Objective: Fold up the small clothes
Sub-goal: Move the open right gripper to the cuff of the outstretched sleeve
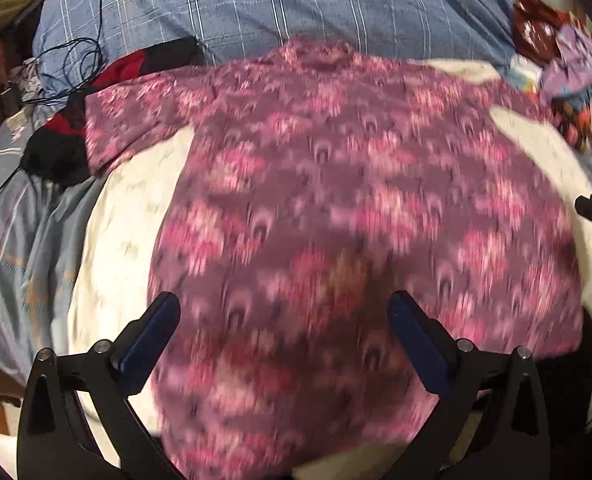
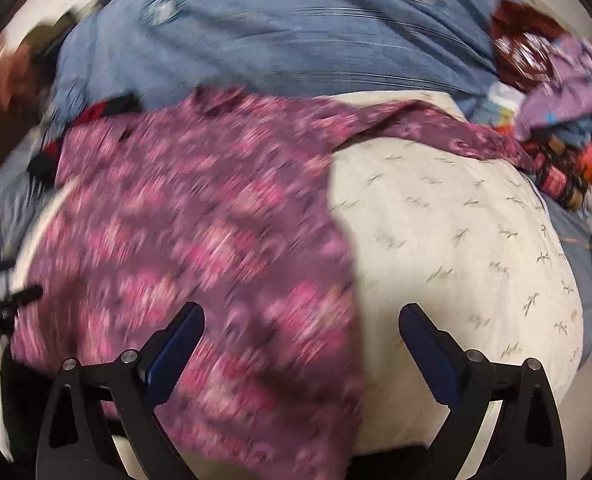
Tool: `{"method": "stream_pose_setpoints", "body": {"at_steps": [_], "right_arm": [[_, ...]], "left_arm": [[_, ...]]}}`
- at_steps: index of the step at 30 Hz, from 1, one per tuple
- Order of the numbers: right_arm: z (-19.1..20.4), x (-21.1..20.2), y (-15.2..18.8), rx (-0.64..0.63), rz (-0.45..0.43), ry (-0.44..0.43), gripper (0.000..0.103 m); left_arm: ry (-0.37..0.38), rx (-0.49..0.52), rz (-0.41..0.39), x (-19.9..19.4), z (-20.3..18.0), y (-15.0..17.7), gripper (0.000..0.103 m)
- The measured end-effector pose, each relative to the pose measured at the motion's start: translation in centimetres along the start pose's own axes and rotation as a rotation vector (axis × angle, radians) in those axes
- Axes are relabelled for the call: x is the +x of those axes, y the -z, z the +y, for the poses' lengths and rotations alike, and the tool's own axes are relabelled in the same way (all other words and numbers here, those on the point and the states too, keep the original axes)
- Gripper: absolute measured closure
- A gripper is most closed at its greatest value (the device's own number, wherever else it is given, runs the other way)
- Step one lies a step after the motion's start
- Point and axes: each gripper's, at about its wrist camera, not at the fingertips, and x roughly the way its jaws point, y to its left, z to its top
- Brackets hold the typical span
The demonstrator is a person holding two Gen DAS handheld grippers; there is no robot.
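Observation:
A small purple shirt with a pink flower print [image 1: 335,184] lies spread flat on a cream pillow [image 1: 124,240], collar at the far end and both short sleeves out to the sides. My left gripper [image 1: 284,308] hangs open over the shirt's near hem, nothing between its fingers. In the right wrist view the same shirt [image 2: 192,224] fills the left half and the cream pillow [image 2: 455,248] the right. My right gripper [image 2: 301,320] is open above the shirt's right edge, holding nothing. Both views are motion-blurred.
A blue checked pillow [image 1: 256,4] lies behind the shirt. A red and black garment [image 1: 64,140] and thin black cables [image 1: 68,64] sit at the left. A heap of coloured clothes [image 2: 555,92] is piled at the far right. Grey-blue bedding [image 1: 20,240] lies left of the pillow.

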Motion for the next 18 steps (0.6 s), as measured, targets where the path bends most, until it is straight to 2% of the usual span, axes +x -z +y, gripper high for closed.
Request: {"method": "stream_pose_setpoints", "body": {"at_steps": [4, 8, 10, 12, 14, 18], "right_arm": [[-7.3, 1.0, -5.1, 0.148, -0.060, 0.065, 0.005], [-15.7, 3.4, -10.1, 0.308, -0.100, 0.174, 0.005], [-19.8, 5.1, -12.3, 0.423, -0.102, 0.184, 0.005], [-23.3, 6.6, -14.1, 0.545, -0.098, 0.156, 0.005], [-25.9, 8.3, -16.2, 0.670, -0.098, 0.081, 0.004], [-25.4, 12.0, -20.2, 0.713, -0.029, -0.058, 0.004]], "left_arm": [[-0.033, -0.039, -0.014, 2.4, 0.3, -4.2, 0.000], [-0.019, -0.100, -0.017, 5.1, 0.7, -7.7, 0.000], [-0.017, -0.117, -0.022, 6.4, 0.8, -9.2, 0.000], [-0.015, -0.125, -0.031, 7.5, 0.7, -10.5, 0.000], [-0.010, -0.159, -0.035, 8.6, 0.7, -11.8, 0.000], [0.037, -0.220, -0.052, 10.0, 0.7, -13.0, 0.000]]}}
